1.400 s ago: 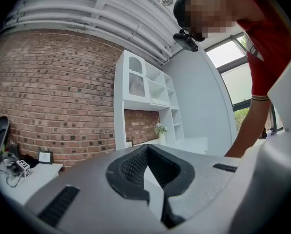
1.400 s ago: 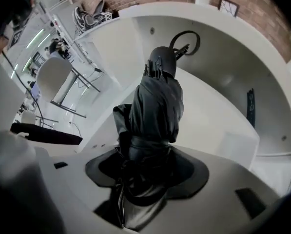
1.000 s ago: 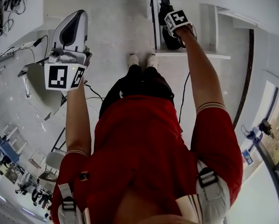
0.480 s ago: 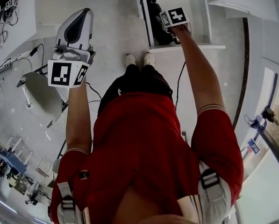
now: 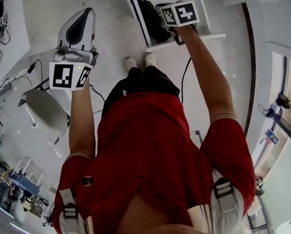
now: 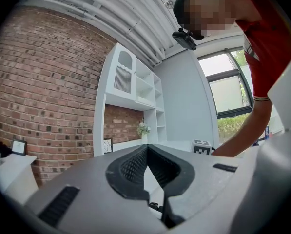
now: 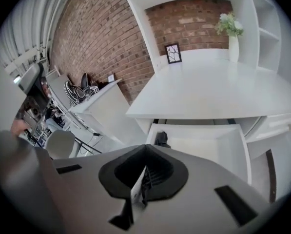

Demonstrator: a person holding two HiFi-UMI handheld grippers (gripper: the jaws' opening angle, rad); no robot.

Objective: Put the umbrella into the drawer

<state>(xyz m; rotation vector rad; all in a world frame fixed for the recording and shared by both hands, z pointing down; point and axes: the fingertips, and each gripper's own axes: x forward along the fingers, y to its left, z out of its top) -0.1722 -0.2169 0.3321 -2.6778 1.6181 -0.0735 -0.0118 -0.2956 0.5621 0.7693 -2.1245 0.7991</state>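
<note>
- Left hand-held gripper (image 6: 146, 149): held out level on a straight left arm (image 5: 82, 116), over the floor (image 5: 116, 33) to the left of the drawer (image 7: 235, 152); tips meeting, nothing between.
- Right hand-held gripper (image 7: 145, 147): stretched forward on the right arm (image 5: 208, 67), above the open drawer, tilted down towards it; jaws just closed together, holding nothing.
- Umbrella (image 7: 161, 139): black, folded, lying inside the drawer against its left wall, apart from both hand-held grippers.
- Drawer: pulled out from under the white table (image 7: 208, 89).
</note>
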